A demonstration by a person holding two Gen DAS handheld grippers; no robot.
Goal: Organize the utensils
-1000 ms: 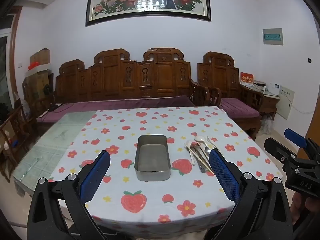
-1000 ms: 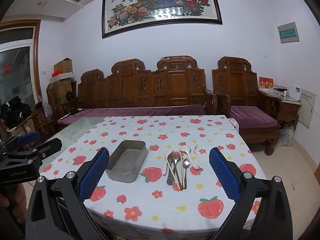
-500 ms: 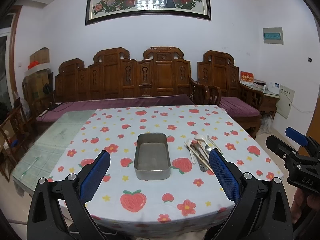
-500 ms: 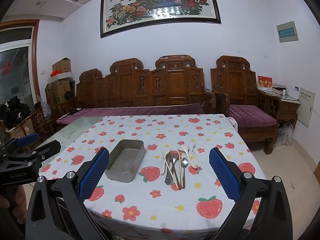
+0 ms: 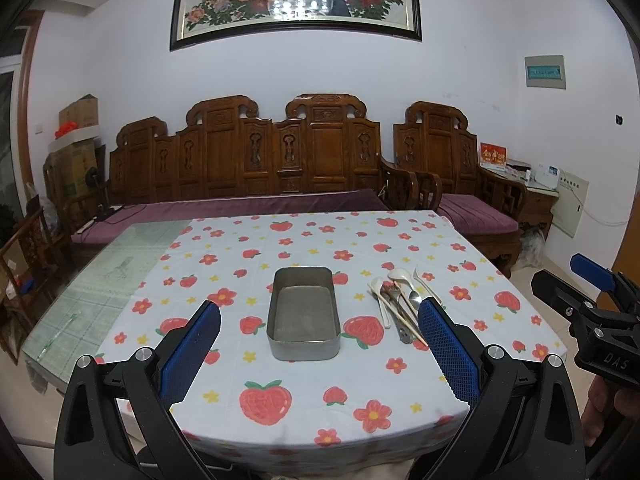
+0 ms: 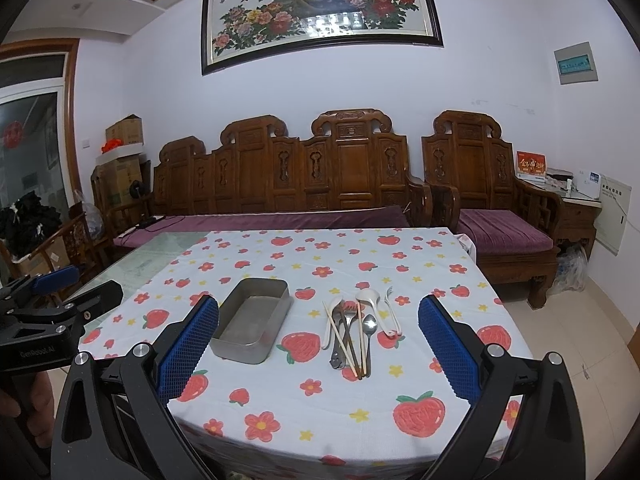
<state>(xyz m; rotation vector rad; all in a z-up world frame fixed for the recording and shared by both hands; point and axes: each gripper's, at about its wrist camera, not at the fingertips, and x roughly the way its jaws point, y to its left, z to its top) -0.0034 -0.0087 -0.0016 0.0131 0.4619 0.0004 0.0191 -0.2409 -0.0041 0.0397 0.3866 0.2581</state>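
Note:
An empty rectangular metal tin [image 5: 303, 316] [image 6: 252, 325] sits on the strawberry-print tablecloth [image 5: 304, 396] [image 6: 400, 264]. Right of it lies a loose pile of utensils [image 5: 400, 304] [image 6: 358, 326]: white spoons, a white fork, metal spoons and chopsticks. My left gripper [image 5: 318, 346] hovers open before the table's near edge, facing the tin. Open as well, my right gripper [image 6: 318, 344] is aimed between the tin and the utensils. Each gripper shows at the edge of the other's view, the right one [image 5: 588, 312] and the left one [image 6: 52, 312].
Bare glass tabletop [image 5: 100, 280] lies left of the cloth. A carved wooden sofa [image 5: 256, 172] with purple cushions runs behind the table, and an armchair [image 6: 492, 200] stands at the back right. Cardboard boxes [image 6: 124, 152] are stacked in the left corner.
Both grippers have drifted slightly, so the tin and utensils sit a touch higher in both views. Nothing on the table has moved.

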